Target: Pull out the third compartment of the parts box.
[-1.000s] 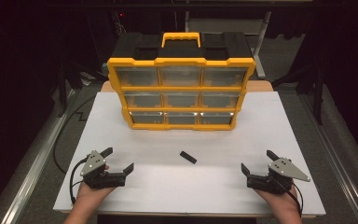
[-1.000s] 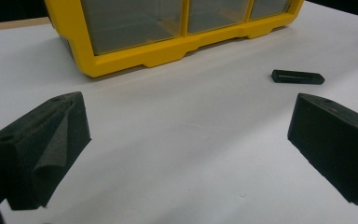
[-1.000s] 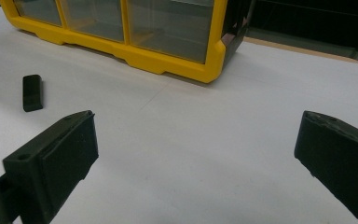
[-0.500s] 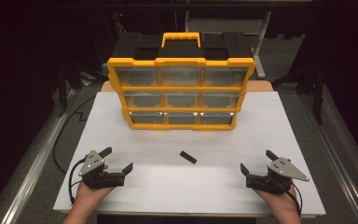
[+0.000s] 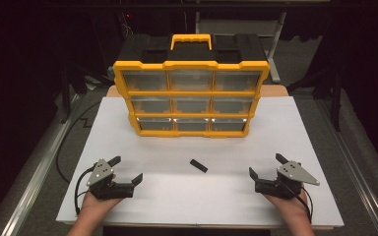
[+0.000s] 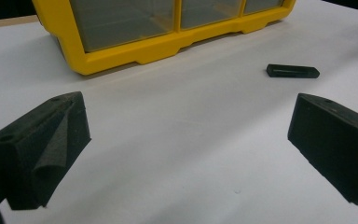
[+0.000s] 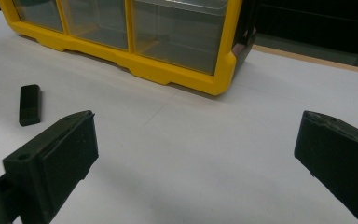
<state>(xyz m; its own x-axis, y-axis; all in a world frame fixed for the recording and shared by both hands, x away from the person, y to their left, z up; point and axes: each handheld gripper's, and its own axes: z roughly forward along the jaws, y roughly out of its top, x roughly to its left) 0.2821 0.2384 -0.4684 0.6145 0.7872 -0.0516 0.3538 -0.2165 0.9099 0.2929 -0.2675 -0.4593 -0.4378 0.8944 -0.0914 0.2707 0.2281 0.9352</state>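
I have both grippers resting near the bench's front edge, left gripper (image 5: 127,170) and right gripper (image 5: 265,166), jaws wide apart and empty. The small black block (image 5: 198,165) lies between them, apart from the yellow drawer organizer (image 5: 192,91) towards the back. I judge this the start: next, reach in and straddle the block.

- One yellow organizer case (image 5: 192,98) stands in front of me, with one yellow handle (image 5: 191,41) on top.
- Nine clear drawers (image 5: 191,104) sit in its face, three rows of three.
- One small black bar (image 5: 198,165) lies on the white sheet.
- One white sheet (image 5: 305,132) covers the table.
- Two tongs are in my hands: my left gripper (image 5: 126,169) and my right gripper (image 5: 266,165), each with two black jaws spread wide.
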